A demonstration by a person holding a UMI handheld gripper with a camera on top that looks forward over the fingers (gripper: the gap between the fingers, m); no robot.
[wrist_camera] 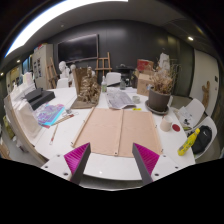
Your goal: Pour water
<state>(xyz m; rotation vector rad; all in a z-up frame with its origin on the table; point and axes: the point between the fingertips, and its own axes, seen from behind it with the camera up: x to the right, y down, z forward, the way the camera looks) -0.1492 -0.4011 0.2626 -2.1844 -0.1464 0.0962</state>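
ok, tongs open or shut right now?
Open. The tongs show two pink pads set wide apart with nothing between them, over the near edge of the brown mat on the table.

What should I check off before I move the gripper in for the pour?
1. Gripper fingers empty: ok, open, nothing between the pink pads.
2. Water vessel located: cannot tell, no bottle or jug is clearly recognisable on the table.
3. Receiving cup located: cannot tell, a small red-and-white cup sits right of the brown board, contents unseen.
4. Space just ahead: ok, the brown board lies flat and bare beyond the fingers.
5. Obstacles: not ok, the potted plant, yellow object and books crowd both sides.
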